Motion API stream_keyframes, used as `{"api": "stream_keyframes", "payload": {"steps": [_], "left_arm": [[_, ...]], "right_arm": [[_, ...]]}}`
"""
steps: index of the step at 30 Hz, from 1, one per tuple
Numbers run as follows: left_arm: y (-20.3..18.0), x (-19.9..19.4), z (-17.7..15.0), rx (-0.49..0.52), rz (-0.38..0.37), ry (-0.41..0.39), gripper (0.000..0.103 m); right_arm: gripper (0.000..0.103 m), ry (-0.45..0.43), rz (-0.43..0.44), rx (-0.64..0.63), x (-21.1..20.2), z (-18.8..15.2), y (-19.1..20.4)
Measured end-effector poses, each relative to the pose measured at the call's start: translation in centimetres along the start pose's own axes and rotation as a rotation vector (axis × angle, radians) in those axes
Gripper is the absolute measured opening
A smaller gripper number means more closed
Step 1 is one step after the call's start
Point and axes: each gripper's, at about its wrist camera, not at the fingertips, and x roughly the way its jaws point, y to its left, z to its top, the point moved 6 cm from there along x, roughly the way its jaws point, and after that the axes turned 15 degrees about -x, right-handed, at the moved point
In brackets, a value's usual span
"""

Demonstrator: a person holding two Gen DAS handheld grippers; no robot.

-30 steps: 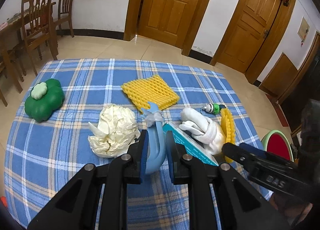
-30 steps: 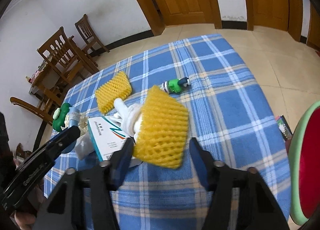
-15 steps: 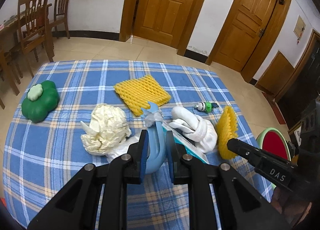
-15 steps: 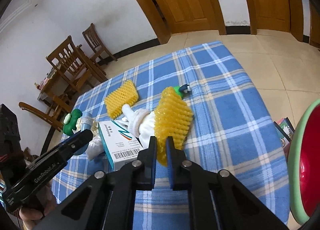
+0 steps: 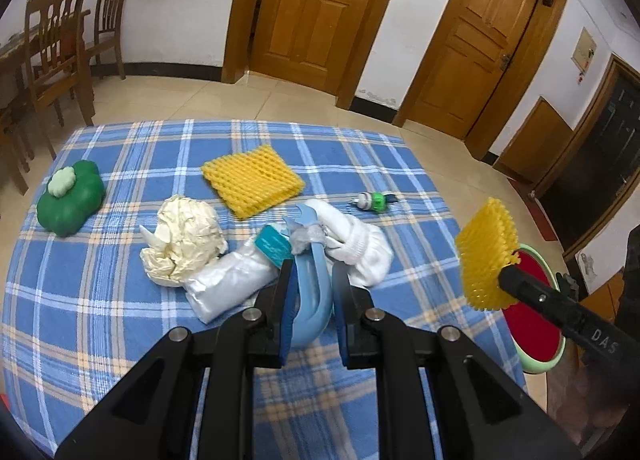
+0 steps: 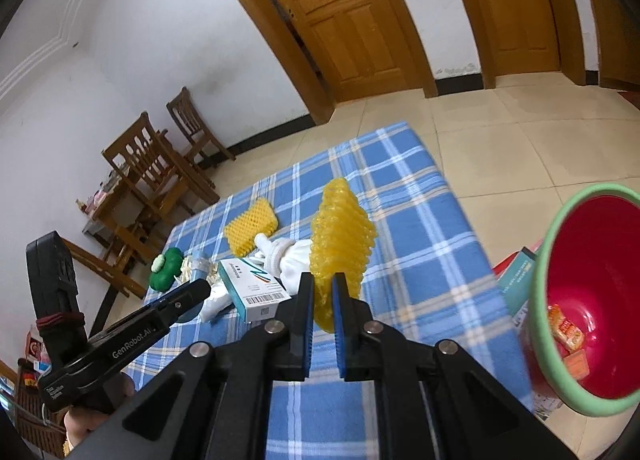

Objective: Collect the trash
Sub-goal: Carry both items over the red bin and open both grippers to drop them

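Surface under blue plaid cloth. Far left: green clover-shaped container. Next: crumpled cream paper wad, touching a white plastic pouch. Behind them, flat yellow foam fruit net. Left gripper clamped on a light-blue curved plastic piece. Teal-and-white carton and white rolled sock just past its tips; small green-and-white bottle further back. Right gripper has just been closing, now pinching a second yellow foam net, lifted off the cloth past the right edge. Far right: red bin with green rim off the surface, orange wrappers inside.
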Motion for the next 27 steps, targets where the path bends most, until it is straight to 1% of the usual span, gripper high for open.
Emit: {"api": "stream_keyframes", "payload": {"steps": [9, 15, 19, 23, 27], "left_arm": [[-3.6, -2.3, -1.0, 0.056, -0.069, -0.001, 0.017], [-7.0, -3.5, -1.8, 0.109, -0.132, 0.017, 0.017], [-9.6, -3.6, -2.6, 0.154, -0.16, 0.029, 0.017], [-12.4, -3.1, -3.6, 0.2, -0.189, 0.066, 0.017], [-15.1, -2.6, -4.2, 0.26, -0.207, 0.072, 0.017]], "right_arm": [[0.01, -0.052, -0.074, 0.045, -4.4, -0.6, -2.0], [0.01, -0.079, -0.129, 0.087, -6.9, -1.3, -4.2], [0.01, -0.096, -0.17, 0.115, -8.6, -1.9, -6.3], [0.01, -0.104, -0.215, 0.156, -9.8, -2.6, -8.4], [0.011, -0.108, -0.262, 0.201, -10.8, -3.4, -10.8]]}}
